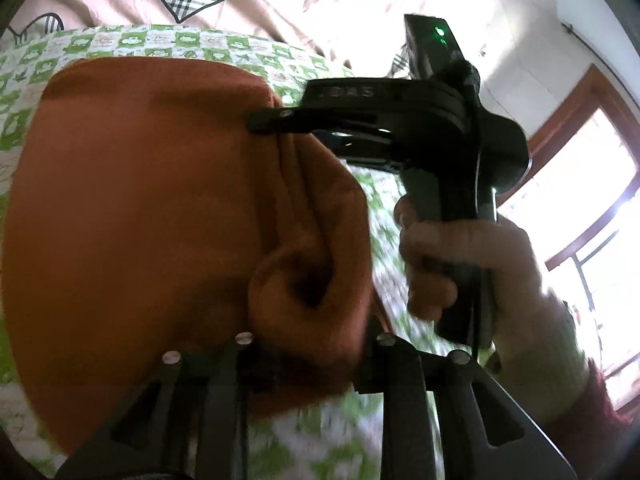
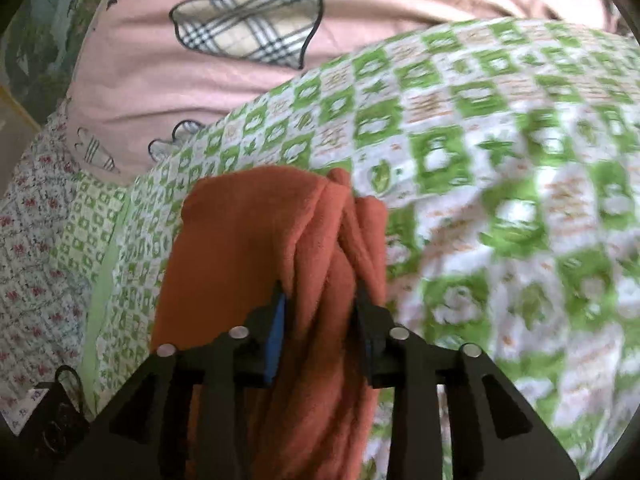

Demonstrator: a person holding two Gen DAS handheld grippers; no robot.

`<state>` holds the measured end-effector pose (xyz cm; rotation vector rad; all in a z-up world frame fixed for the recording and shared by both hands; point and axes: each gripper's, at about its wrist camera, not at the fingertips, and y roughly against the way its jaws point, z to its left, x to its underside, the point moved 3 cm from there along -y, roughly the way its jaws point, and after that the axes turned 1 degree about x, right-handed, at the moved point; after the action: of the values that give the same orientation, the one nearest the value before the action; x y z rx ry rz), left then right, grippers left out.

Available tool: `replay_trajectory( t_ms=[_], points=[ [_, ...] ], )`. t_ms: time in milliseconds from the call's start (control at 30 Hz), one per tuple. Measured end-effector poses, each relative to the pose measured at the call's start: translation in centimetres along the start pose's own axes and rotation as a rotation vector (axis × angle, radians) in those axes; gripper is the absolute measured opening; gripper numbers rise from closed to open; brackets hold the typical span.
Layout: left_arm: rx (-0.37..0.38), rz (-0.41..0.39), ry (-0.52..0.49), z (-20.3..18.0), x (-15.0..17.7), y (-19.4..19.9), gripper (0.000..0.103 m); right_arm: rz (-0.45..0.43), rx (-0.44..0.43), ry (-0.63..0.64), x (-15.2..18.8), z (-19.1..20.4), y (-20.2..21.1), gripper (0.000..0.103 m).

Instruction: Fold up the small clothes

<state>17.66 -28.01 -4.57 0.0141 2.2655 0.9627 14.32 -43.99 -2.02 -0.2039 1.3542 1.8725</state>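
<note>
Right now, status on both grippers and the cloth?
Right gripper shut on orange cloth. Left gripper shut on its bunched edge, cloth lifted over green checked sheet. Nothing in the way.

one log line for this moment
step: folding | left gripper: shut on orange garment | right gripper: shut on orange garment | surface: green checked sheet

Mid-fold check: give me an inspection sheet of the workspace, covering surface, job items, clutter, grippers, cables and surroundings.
Surface: green-and-white checked sheet, blurred in places.
Job's things: orange garment, bunched into folds and lifted between both grippers.
Clutter: nothing seen.
Grippers: left gripper shut on a rolled edge; right gripper shut on gathered folds, held by the person's hand.
Cables: thin black cable down the right gripper's handle.
Surroundings: pink quilt with plaid hearts; floral fabric; bright window.
</note>
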Motion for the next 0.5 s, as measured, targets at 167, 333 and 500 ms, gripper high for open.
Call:
replay_trajectory(
  t_ms=[167, 333, 500],
  points=[
    [-0.021, -0.010, -0.009, 1.4, 2.1, 5.1, 0.057, -0.030, 0.046, -0.045, 1.9, -0.2, 2.5, 0.075],
    [-0.122, -0.049, 0.047, 5.7, 2.3, 9.2, 0.072, -0.018, -0.009, -0.055, 3.7, 0.9, 3.6, 0.085],
    [-0.132, -0.037, 0.172, 11.5, 1.4, 10.0, 0.075, 0.009, 0.002, -0.063, 5.0, 0.2, 3.6, 0.085]
  ],
)
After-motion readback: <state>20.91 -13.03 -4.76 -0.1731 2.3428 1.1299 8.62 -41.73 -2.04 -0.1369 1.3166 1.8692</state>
